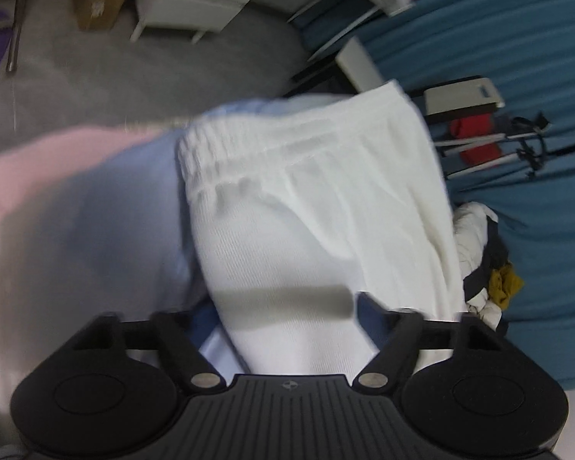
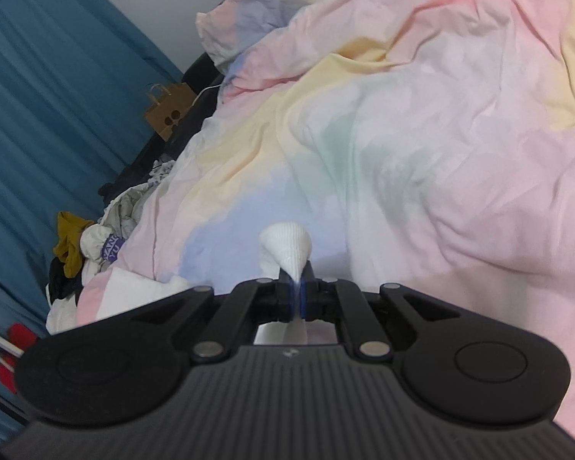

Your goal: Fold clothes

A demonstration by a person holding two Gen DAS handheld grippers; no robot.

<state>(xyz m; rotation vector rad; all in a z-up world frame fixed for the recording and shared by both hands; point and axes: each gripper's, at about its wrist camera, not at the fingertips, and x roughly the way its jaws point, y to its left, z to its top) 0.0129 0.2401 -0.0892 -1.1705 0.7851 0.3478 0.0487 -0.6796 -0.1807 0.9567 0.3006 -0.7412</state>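
Observation:
A white knit garment with an elastic waistband fills the left wrist view, hanging over the pastel bedsheet. My left gripper has its jaws wide apart with the white fabric draped between them. In the right wrist view my right gripper is shut on a pinched fold of the white garment, held just above the pastel bedsheet.
A pile of mixed clothes lies at the bed's edge, also in the left wrist view. Blue curtains hang behind. A brown paper bag and a red-and-white tripod stand nearby. Grey floor lies beyond the bed.

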